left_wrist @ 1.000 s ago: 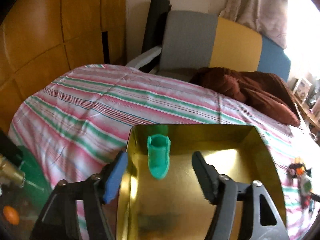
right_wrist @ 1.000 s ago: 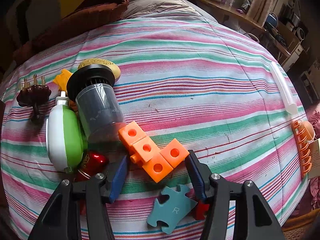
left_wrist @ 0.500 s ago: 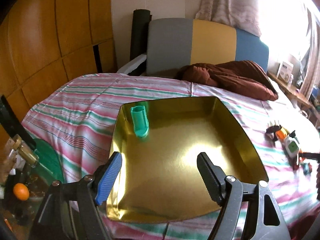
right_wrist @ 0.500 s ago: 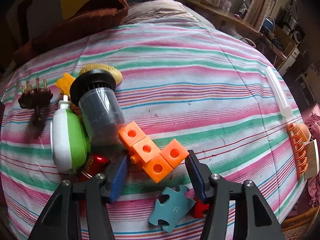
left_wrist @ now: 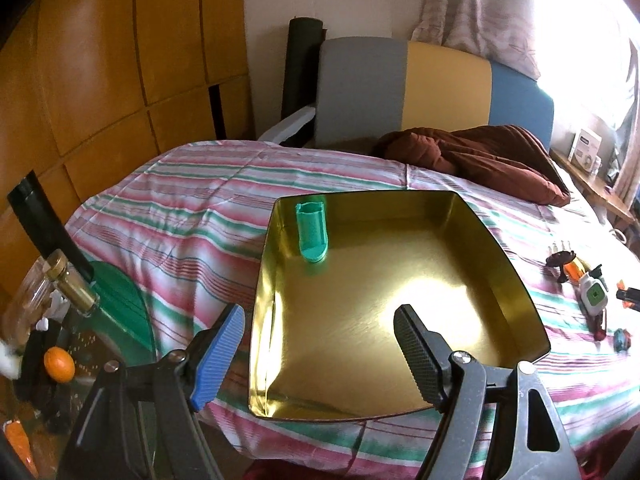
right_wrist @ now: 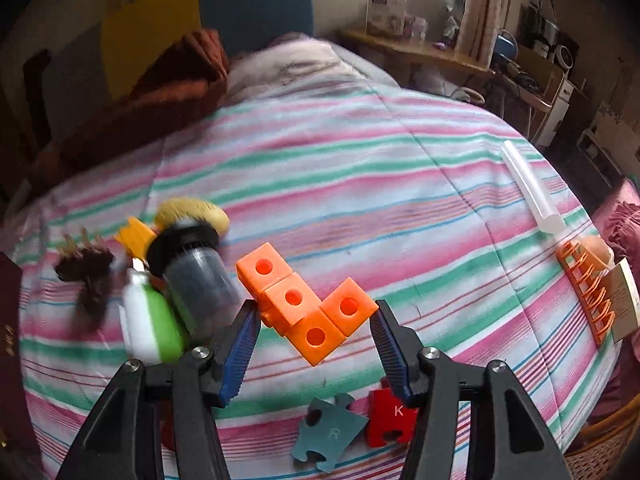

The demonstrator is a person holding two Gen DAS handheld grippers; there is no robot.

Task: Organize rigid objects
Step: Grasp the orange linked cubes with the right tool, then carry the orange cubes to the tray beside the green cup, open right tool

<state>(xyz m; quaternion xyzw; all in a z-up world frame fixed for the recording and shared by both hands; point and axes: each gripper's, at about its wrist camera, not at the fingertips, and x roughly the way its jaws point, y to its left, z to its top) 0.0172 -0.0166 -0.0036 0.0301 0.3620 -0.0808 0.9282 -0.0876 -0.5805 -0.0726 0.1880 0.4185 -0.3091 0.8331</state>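
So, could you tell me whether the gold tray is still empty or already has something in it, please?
Not empty: the gold tray holds one thing, a teal plastic piece in its far left corner. The rest of its floor is bare.

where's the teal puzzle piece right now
Right wrist view, bottom centre: the teal puzzle piece lies on the striped bedspread, beside the red puzzle piece.

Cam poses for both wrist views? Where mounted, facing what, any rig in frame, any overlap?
Left wrist: on left claw, looking down at gold tray holding teal cup; both fingers show, empty.
Right wrist: on right claw, looking down at the bed; fingers grip orange block piece.
Shared: striped bedspread, brown blanket, green-white bottle.
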